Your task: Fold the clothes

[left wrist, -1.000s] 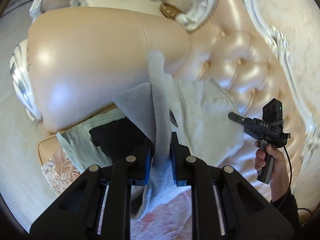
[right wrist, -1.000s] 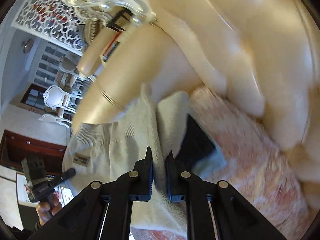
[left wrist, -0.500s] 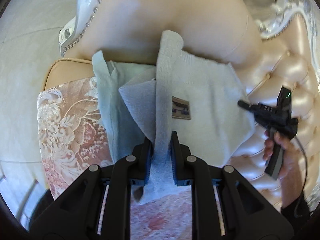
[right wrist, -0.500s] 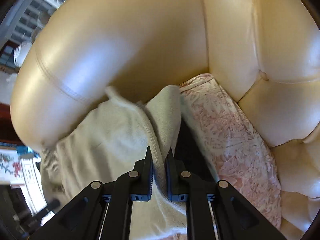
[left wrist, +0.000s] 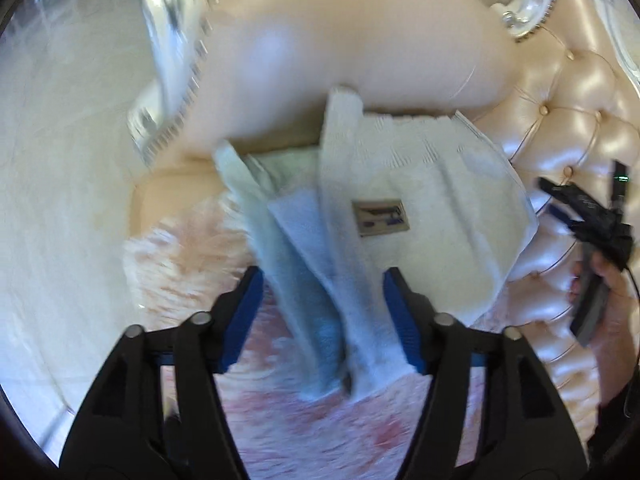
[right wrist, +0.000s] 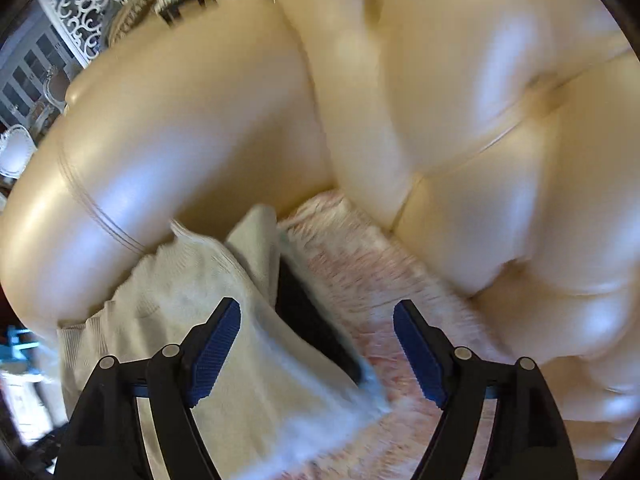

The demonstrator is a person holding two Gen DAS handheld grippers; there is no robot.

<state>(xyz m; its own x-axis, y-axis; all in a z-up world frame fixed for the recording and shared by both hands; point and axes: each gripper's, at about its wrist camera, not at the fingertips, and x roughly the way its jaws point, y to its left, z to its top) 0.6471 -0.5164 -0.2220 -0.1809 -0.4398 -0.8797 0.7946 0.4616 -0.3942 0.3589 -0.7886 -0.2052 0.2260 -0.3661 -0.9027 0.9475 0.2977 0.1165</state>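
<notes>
A cream leather sofa with a button-tufted back fills both views, its rolled armrest glossy under bright light. A pink floral seat cushion lies below. Silver carved trim edges the back at 1 o'clock. Pale marble floor spreads at 9 o'clock. A white lattice screen stands at 11 o'clock.

A pale cream knit garment lies folded on the seat ahead of the opening left jaws, brown label upward — one folded strip runs back between them, untouched. Underneath, something dark shows, perhaps lining.
</notes>
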